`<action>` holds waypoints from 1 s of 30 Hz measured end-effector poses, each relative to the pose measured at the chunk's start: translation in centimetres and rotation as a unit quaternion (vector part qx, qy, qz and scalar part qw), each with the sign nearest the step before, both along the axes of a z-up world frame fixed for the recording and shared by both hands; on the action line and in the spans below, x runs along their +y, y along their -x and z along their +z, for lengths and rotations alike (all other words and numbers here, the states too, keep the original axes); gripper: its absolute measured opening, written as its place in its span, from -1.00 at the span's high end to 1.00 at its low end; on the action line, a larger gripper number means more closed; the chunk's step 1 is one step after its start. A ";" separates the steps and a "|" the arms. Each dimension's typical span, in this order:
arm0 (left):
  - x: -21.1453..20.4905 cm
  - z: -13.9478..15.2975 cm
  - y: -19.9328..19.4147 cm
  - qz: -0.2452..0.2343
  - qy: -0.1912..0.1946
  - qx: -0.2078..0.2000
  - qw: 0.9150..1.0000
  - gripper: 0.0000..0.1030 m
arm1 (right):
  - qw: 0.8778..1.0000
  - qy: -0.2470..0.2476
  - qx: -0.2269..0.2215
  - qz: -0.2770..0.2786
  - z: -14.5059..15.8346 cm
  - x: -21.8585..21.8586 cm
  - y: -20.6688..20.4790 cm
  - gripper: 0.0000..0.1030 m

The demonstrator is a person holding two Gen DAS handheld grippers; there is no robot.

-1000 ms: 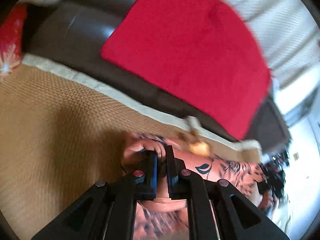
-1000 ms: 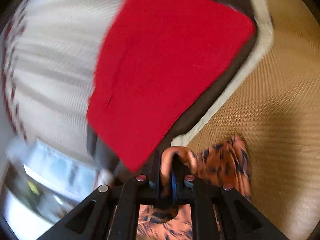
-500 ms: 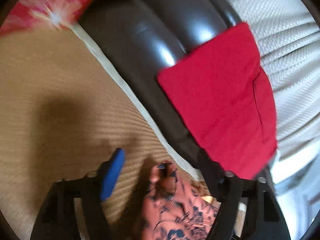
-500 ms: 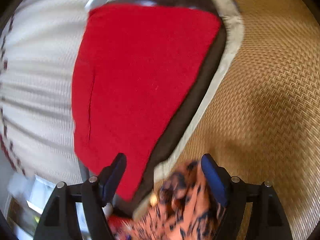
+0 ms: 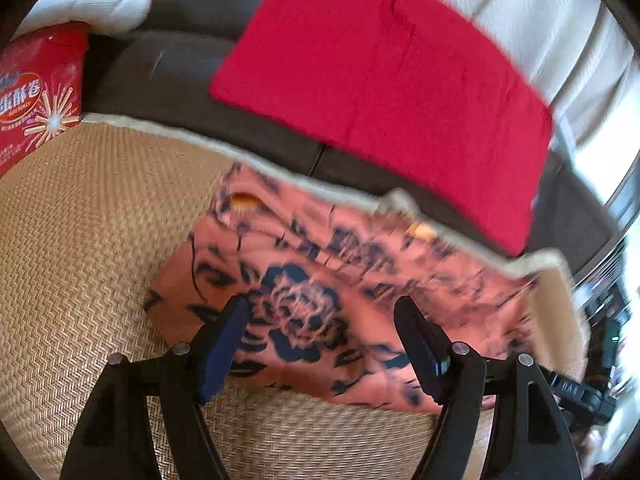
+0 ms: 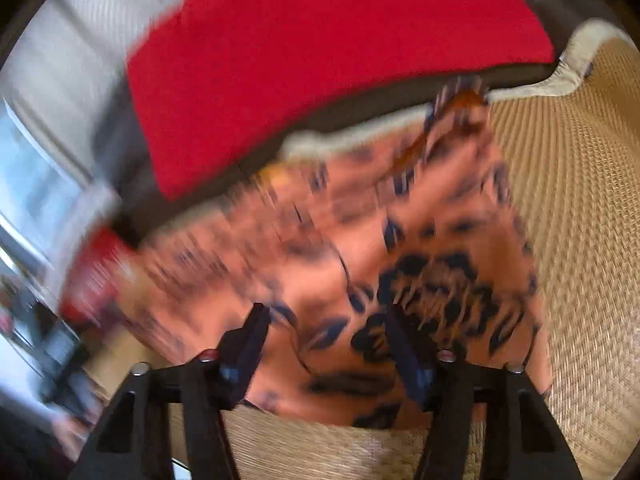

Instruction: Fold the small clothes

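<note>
A small pink garment with a dark blue flower print (image 5: pixel 316 280) lies flat on the woven straw mat (image 5: pixel 80 248), its far edge at the mat's pale border. My left gripper (image 5: pixel 322 322) is open and empty, just above the garment's near edge. The same garment (image 6: pixel 360 264) shows blurred in the right wrist view. My right gripper (image 6: pixel 326 328) is open and empty over its near edge too.
A red cloth (image 5: pixel 384 80) lies on a dark leather sofa (image 5: pixel 168 68) beyond the mat; it also shows in the right wrist view (image 6: pixel 320 48). A red printed box (image 5: pixel 36 100) stands at the mat's far left. White curtains (image 5: pixel 532 12) hang behind.
Both grippers were shut on the garment one second ago. They have opened, let it go and pulled back. The garment now lies spread on the mat.
</note>
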State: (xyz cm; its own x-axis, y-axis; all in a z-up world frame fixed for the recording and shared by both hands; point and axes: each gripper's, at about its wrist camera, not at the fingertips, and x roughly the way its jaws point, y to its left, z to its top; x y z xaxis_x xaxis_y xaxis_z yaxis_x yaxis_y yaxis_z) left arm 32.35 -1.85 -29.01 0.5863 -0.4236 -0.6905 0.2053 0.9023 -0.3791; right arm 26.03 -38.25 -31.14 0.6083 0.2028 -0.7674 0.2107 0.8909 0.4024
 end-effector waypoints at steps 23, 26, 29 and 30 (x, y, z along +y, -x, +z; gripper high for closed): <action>1.5 -2.7 3.4 0.035 0.105 0.106 0.988 -0.48 | 0.984 -0.162 -0.076 -0.006 1.8 -3.0 2.8 -0.10; 1.4 -0.7 2.0 0.032 0.059 0.064 0.996 -0.48 | 0.986 -0.149 -0.070 0.011 1.4 -1.4 0.7 -0.10; 1.4 0.6 0.5 0.028 0.023 0.029 0.999 -0.48 | 0.990 -0.128 -0.059 0.015 0.6 -0.4 -1.0 -0.10; 1.7 0.9 0.0 0.027 0.025 0.021 0.999 -0.48 | 0.990 -0.125 -0.057 0.015 0.5 -0.2 -1.8 -0.10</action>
